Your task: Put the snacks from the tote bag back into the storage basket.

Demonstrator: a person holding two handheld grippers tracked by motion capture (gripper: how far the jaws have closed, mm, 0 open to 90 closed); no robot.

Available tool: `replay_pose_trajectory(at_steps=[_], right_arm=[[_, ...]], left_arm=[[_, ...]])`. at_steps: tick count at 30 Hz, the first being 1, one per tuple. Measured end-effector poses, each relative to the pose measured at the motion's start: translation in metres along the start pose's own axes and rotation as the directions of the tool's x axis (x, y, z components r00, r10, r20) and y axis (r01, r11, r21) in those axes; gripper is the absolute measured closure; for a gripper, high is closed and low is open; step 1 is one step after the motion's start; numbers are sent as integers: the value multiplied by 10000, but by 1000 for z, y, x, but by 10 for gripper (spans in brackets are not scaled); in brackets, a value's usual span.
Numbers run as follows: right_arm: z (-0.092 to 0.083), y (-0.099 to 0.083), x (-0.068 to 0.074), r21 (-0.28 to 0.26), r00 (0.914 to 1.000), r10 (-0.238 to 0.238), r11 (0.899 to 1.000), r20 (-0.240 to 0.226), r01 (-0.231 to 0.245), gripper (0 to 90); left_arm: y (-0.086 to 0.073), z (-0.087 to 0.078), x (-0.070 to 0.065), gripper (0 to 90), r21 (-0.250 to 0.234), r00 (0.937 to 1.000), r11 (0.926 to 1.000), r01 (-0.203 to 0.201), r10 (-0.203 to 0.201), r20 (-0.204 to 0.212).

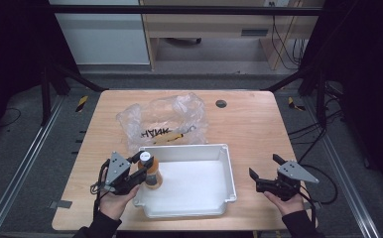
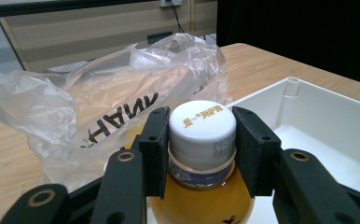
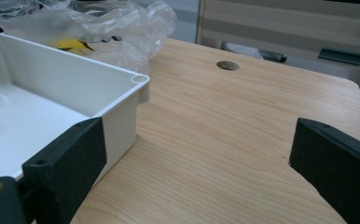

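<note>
A small bottle (image 1: 151, 172) of amber liquid with a white cap (image 2: 202, 123) stands upright in the left end of the white tray (image 1: 214, 198). My left gripper (image 1: 141, 159) is shut on the bottle, its pads pressed to either side of the cap (image 2: 155, 140). The tray's far wall (image 2: 280, 93) rises behind the bottle. My right gripper (image 1: 264, 168) rests open on the table to the right of the tray, nothing between its jaws. In the right gripper view the tray's corner (image 3: 138, 81) lies just ahead of the left jaw.
A crumpled clear plastic bag (image 1: 164, 119) with black lettering and something yellow inside lies behind the tray (image 2: 122, 93) (image 3: 99, 23). A round cable hole (image 1: 221, 103) (image 3: 227, 65) sits near the table's far edge. Bare wood stretches to the right of the tray.
</note>
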State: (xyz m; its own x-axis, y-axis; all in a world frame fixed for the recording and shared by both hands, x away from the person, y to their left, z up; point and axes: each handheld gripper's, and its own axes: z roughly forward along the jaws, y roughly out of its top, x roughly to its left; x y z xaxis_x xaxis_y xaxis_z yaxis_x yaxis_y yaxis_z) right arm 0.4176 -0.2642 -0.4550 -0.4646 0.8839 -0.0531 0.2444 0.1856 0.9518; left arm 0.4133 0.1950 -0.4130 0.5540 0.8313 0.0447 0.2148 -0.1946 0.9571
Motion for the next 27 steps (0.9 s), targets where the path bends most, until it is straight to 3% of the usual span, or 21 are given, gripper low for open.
replay_pose_trajectory(at_steps=[11, 19, 27], right_arm=[[0, 0, 0, 8, 10000, 21, 10000, 15, -21, 40], [0, 0, 0, -22, 10000, 68, 10000, 55, -68, 39], [-1, 0, -1, -21, 9999, 126, 9999, 84, -126, 38]], left_arm=[[4, -4, -1, 523, -84, 10000, 10000, -42, 42, 24], [9, -11, -1, 333, -184, 9996, 9997, -149, 153, 239], [6, -21, 8, 185, -112, 9982, 9998, 176, -169, 571]])
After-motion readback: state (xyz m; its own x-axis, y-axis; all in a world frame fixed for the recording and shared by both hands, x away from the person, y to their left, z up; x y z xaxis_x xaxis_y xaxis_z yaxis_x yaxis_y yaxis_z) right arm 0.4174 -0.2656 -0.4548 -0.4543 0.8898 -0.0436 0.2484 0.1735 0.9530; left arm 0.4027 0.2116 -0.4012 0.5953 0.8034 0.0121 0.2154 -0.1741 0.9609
